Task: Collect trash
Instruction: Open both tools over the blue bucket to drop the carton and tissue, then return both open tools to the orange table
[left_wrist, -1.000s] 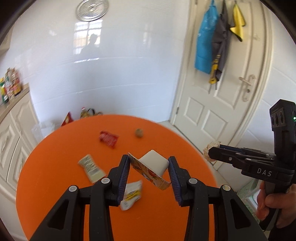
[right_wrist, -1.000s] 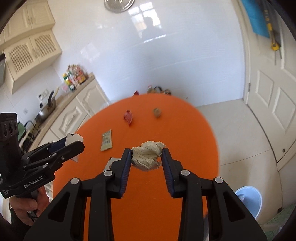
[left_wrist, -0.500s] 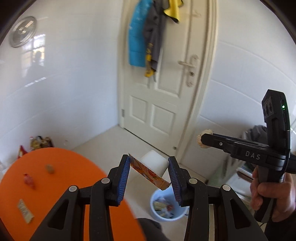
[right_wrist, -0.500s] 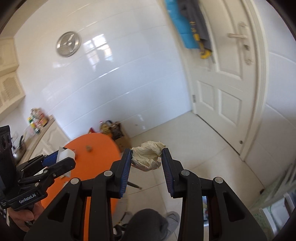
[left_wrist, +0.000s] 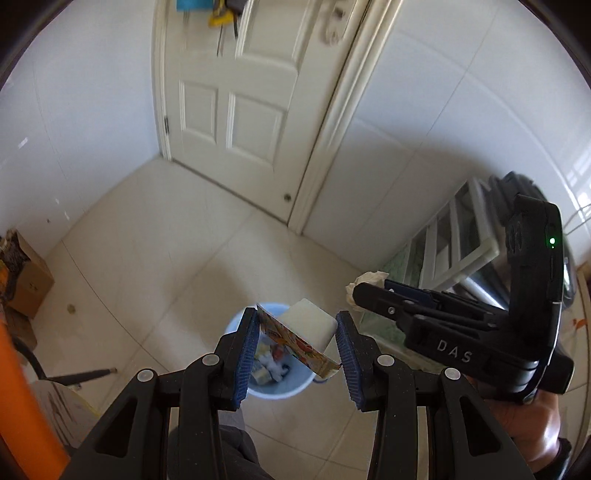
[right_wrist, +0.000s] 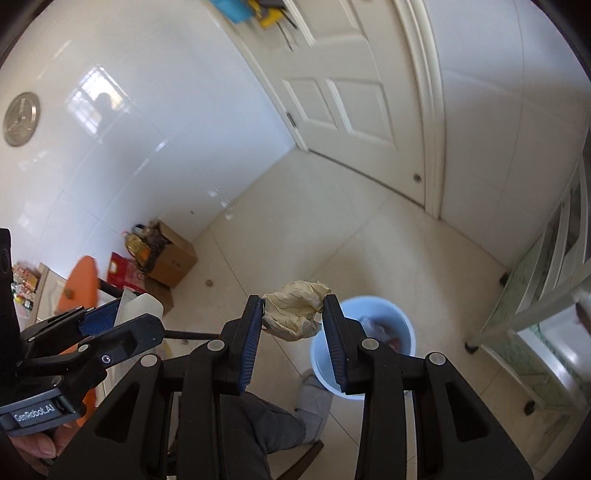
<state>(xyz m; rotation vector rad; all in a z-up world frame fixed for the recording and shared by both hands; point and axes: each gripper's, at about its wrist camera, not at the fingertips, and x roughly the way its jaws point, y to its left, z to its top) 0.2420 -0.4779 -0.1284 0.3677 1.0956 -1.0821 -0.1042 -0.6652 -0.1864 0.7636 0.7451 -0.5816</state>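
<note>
The left gripper (left_wrist: 297, 341) pinches a small carton (left_wrist: 306, 334), white on one side with bright pictures on the other. It hangs right over the blue bin (left_wrist: 275, 373) on the floor. The bin already has some trash in it.

The right gripper (right_wrist: 293, 323) pinches a paper ball (right_wrist: 295, 308). This one is not over the bin (right_wrist: 373, 332) yet. In the right view the bin sits a bit to the right, past the tip of the gripper.

What could go wrong? If the right gripper lets go now, I think the paper ball would land on the floor (right_wrist: 295, 229) beside the bin. It is light, so it could also drift or bounce off the rim. The carton is stiff and sits at a slant. It might hit the rim and tip out. The two grippers are near each other, so they could bump over the bin, which is small.
</note>
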